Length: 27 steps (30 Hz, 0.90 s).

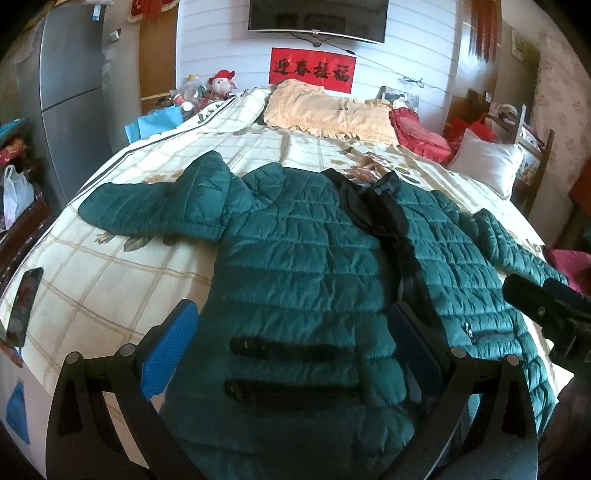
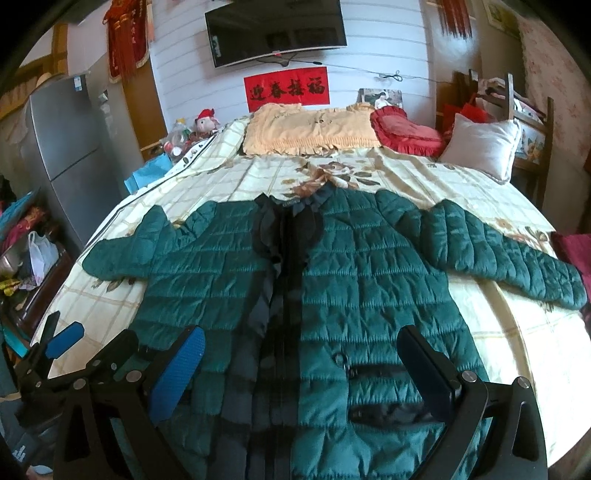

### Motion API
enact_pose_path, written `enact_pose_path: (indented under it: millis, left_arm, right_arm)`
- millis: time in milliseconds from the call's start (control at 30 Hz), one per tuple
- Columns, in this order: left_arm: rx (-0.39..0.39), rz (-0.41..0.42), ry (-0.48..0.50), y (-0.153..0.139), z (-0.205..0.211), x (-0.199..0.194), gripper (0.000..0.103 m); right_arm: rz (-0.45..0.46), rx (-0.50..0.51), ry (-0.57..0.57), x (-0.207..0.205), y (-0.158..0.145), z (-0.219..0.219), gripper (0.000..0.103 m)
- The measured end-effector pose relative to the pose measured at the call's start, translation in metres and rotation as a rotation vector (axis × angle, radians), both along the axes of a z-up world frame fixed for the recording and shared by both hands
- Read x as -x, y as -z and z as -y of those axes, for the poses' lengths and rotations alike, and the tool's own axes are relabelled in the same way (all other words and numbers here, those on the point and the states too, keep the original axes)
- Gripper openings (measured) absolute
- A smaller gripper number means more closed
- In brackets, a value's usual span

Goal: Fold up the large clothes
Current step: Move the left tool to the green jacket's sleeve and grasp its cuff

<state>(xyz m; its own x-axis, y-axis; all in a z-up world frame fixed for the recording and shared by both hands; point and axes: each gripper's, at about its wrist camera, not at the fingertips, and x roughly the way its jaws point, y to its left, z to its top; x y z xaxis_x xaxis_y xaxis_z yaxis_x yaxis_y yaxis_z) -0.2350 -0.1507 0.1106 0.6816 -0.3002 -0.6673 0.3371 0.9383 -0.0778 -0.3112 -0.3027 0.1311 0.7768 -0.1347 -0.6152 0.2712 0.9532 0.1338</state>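
- The green jacket (image 2: pixel 369 280) lies flat on the bed (image 2: pixel 498 332), front up, sleeves spread out to both sides, collar toward the pillows (image 2: pixel 310 129).
- The left gripper (image 1: pixel 291 354) hovers over the jacket's lower left half, fingers wide apart, holding nothing.
- The right gripper (image 2: pixel 299 373) hangs above the hem near the zip, its fingers also spread and empty.
- A phone (image 1: pixel 24 306) rests at the bed's left edge.

**Parts You Can't See**

The bottom of the green jacket (image 2: pixel 369 280) runs off the picture's lower edge. The TV (image 1: pixel 317 14) above the bed is cut off at the top. Small things beside the toy pig (image 2: pixel 205 120) are too blurry to tell.
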Motion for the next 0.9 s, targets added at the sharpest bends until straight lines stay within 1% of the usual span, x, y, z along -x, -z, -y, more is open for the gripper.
enact_pose_path:
  millis: [200, 300, 367, 600, 700, 900]
  left_arm:
    - [-0.014, 0.017, -0.028, -0.008, -0.001, -0.022, 0.103]
    - [-0.022, 0.016, -0.034, -0.01, -0.002, -0.035, 0.103]
    - [-0.032, 0.011, -0.038, -0.01, -0.001, -0.044, 0.103]
    - [-0.05, -0.016, -0.08, -0.007, -0.009, -0.076, 0.103]
    - [-0.054, -0.024, -0.104, -0.006, -0.015, -0.089, 0.103]
    - [-0.066, -0.023, -0.14, -0.007, -0.03, -0.111, 0.103]
  right_arm:
    - [0.009, 0.016, -0.002, -0.023, -0.009, 0.008, 0.103]
    - [0.003, -0.007, -0.002, -0.037, -0.01, 0.013, 0.103]
    - [-0.015, -0.027, 0.007, -0.044, -0.007, 0.016, 0.103]
    - [-0.029, -0.026, -0.001, -0.078, -0.002, 0.024, 0.103]
    - [-0.032, -0.045, 0.003, -0.093, 0.003, 0.03, 0.103]
    - [-0.052, -0.03, 0.008, -0.125, 0.012, 0.039, 0.103]
